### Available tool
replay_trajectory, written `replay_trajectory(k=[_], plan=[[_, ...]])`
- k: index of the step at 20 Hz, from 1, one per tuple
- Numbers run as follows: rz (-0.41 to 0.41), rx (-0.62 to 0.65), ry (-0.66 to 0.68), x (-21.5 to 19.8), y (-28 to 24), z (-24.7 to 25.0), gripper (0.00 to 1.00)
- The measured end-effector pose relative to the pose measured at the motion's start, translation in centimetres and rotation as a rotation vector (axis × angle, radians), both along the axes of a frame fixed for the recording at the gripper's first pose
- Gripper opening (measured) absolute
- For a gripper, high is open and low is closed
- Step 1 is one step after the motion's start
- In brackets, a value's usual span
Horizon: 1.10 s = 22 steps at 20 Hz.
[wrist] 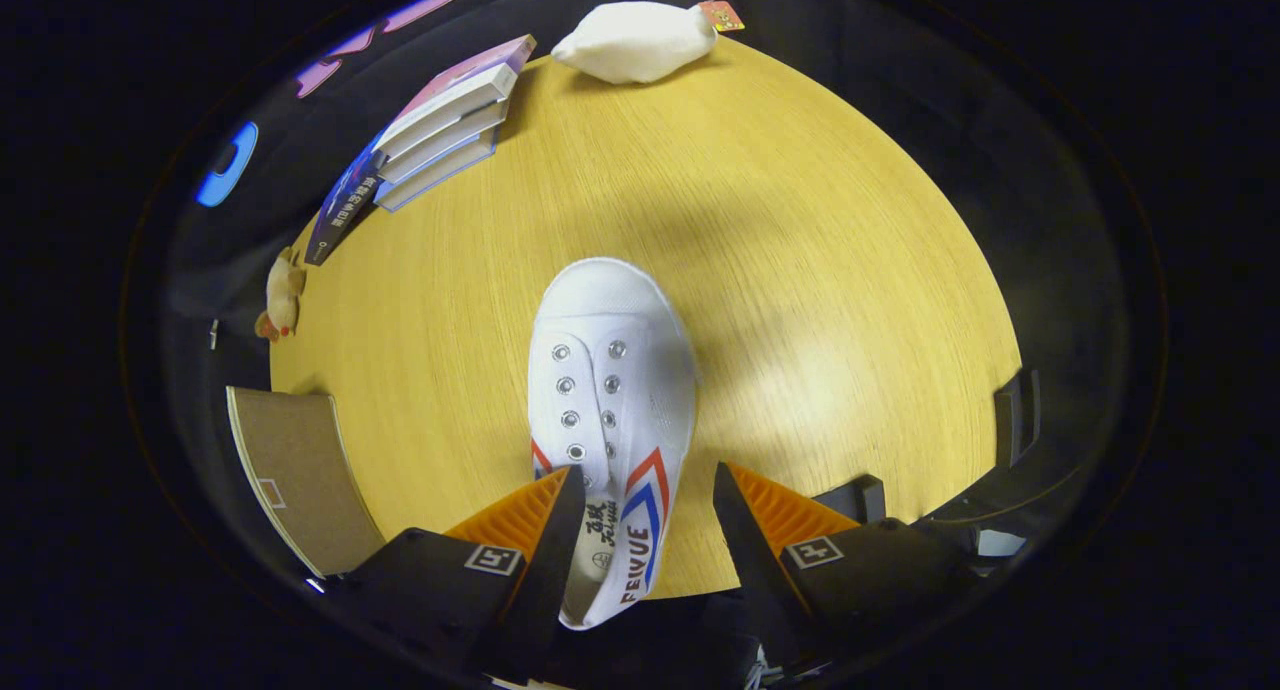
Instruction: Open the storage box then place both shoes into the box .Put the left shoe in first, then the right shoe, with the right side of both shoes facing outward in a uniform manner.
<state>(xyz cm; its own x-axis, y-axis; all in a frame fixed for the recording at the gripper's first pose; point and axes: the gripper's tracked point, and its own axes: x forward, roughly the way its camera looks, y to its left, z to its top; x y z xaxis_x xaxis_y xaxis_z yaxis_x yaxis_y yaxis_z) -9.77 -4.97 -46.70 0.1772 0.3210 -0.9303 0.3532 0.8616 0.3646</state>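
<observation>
Fingers (648,515) spread wide, white shoe (612,390) heel between them.

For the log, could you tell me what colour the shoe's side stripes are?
Red and blue, on the white shoe between the open tongs, in the gripper view.
</observation>
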Motion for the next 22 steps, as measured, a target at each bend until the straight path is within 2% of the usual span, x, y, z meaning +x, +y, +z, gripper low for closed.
replay_trajectory(k=[2, 3, 5, 6, 7, 8, 13, 18, 22], plan=[[0.017, 0.01, -0.005, 0.0, 0.4, -0.8, 0.74], [0.044, 0.013, -0.007, -0.3, 0.3, -1.0, 0.61], [0.042, 0.011, -0.021, -0.4, -0.1, -0.9, 0.44], [0.001, 0.018, -0.013, -0.1, -0.2, -0.8, 0.35], [-0.039, 0.035, -0.007, 0.3, -0.1, -0.6, 0.17], [-0.059, 0.041, -0.004, 0.0, -0.1, -0.4, 0.14], [-0.057, 0.061, -0.046, -0.3, 1.2, 3.6, 0.12], [-0.061, 0.144, -0.154, 3.0, 5.1, 11.7, 0.12], [-0.026, 0.224, -0.254, 5.2, 10.1, 19.2, 0.12]])
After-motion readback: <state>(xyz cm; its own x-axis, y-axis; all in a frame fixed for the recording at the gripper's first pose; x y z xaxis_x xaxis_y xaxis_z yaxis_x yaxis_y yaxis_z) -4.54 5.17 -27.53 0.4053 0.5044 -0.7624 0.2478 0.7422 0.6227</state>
